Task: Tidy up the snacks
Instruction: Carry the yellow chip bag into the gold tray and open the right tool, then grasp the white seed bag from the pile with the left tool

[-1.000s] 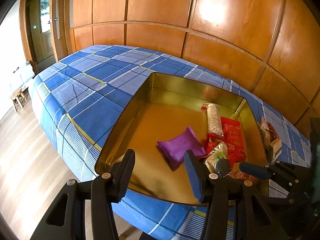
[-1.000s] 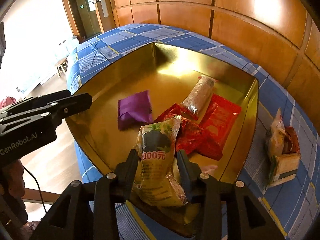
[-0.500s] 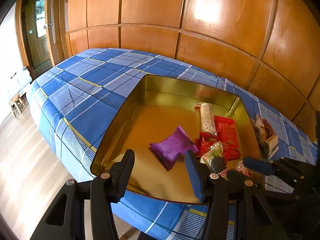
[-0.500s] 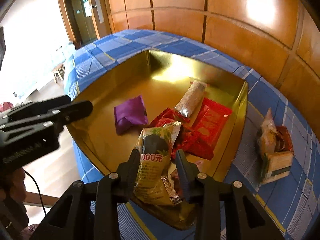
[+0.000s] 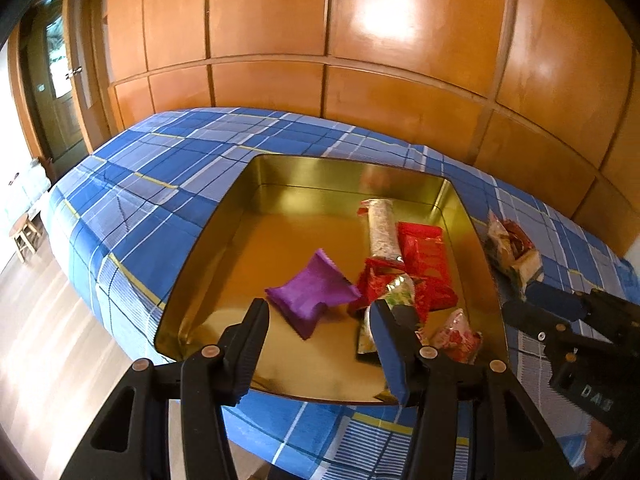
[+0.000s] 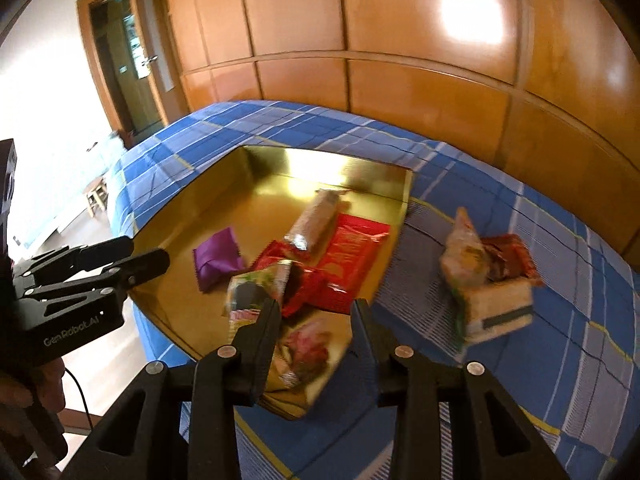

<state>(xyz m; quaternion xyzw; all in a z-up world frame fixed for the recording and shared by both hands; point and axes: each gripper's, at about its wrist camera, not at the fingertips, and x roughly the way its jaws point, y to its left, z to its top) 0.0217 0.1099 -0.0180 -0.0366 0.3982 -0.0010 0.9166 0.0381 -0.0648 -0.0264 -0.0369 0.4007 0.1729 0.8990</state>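
Remaining snack packets (image 6: pixel 486 276) sat in a small heap on the blue checked bed (image 6: pixel 560 380), right of centre in the right wrist frame, just outside the gold tin (image 6: pixel 256 168). They looked light, crinkly and slippery; likely best pinched at a sealed edge or across the boxy cream one. Right tongs (image 6: pixel 314 312) were spread and empty, low centre, with the heap up and to their right. Left tongs (image 5: pixel 318 316) were also spread and empty, over the tin's near rim by the purple packet (image 5: pixel 312 292).
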